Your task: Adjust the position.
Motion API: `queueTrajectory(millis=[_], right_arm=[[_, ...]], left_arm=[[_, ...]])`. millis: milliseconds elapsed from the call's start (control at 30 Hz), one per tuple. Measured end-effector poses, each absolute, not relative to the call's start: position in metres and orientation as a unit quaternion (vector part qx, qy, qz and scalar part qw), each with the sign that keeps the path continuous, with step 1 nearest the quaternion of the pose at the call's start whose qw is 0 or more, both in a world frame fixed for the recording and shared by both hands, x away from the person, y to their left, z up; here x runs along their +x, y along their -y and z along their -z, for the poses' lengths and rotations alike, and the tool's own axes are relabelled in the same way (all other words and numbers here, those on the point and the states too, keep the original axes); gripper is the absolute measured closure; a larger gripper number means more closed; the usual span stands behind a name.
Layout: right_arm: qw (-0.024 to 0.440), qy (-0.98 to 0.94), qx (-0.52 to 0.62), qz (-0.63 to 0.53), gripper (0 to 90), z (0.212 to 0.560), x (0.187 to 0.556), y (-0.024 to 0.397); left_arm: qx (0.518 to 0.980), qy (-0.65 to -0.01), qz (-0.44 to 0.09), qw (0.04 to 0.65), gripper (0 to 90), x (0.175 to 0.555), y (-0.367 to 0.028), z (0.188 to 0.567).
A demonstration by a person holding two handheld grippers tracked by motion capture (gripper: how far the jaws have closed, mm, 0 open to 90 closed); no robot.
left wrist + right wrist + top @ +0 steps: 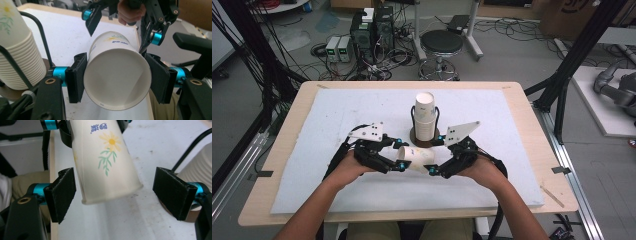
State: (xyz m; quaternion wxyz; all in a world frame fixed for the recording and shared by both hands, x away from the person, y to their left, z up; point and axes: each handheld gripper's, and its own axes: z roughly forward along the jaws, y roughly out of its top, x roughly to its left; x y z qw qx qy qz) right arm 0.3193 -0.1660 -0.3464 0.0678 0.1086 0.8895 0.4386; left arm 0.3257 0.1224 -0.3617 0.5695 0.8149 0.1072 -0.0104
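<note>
The table (282, 150) carries a white mat (337, 105) over most of its top. At about 12 o'clock from the hands, a stack of paper cups (424, 117) stands upright in a black wire holder (412, 116) on a round brown base (415, 136).

Toward 6 o'clock from the stack, a single paper cup (414, 159) is held above the mat on its side, its long axis roughly level and running between 9 and 3 o'clock. Its open mouth faces the left gripper (398, 155); its closed base points at the right gripper (435, 155).

The left gripper (116, 82) is clenched on the cup (117, 82), pads pressing either side of the rim. The right gripper (113, 195) is released: its jaws stand wide, clear of the cup's (105, 165) base, which sits between them untouched.
</note>
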Motion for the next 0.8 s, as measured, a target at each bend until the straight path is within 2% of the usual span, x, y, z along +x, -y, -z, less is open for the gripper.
queueTrajectory(millis=[133, 433, 567, 800], right_arm=[[0.063, -0.884, 0.109, -0.450, 19.1, 0.347, 0.317, 0.170], [0.095, -0.864, 0.130, -0.477, 19.1, 0.362, 0.307, 0.181], [0.093, -0.850, 0.139, -0.499, 19.1, 0.372, 0.304, 0.187], [0.044, -0.821, 0.149, -0.549, 19.1, 0.393, 0.304, 0.194]], left_arm=[[0.799, -0.110, 0.002, 0.591, 37.3, 0.324, -0.130, 0.364], [0.777, -0.111, -0.013, 0.620, 37.3, 0.320, -0.139, 0.371], [0.768, -0.106, -0.012, 0.631, 37.3, 0.319, -0.140, 0.373], [0.766, -0.094, -0.008, 0.637, 37.3, 0.317, -0.136, 0.375]])
